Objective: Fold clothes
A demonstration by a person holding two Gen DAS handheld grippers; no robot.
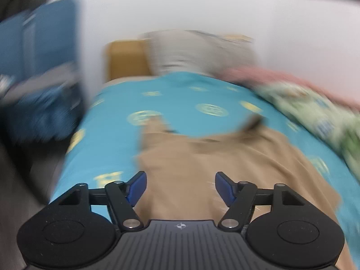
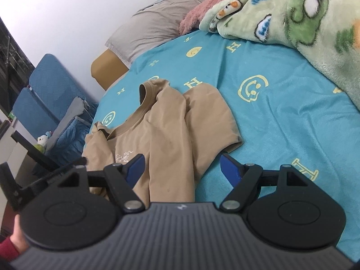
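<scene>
Left wrist view: blurred. Your left gripper (image 1: pixel 181 187) fingers spread wide, nothing between them, hovering over tan T-shirt (image 1: pixel 225 171) on turquoise sheet (image 1: pixel 180 94).

Right wrist view: your right gripper (image 2: pixel 182 168) also wide, empty, above shirt's lower part. T-shirt (image 2: pixel 162 135) lies rumpled, one side lapped over middle, sleeve (image 2: pixel 213 112) out. Judgement: at most part-folded; neat fold not there.

Left tool (image 1: pixel 181 185) and right tool (image 2: pixel 182 168) both spread wide, empty.
</scene>
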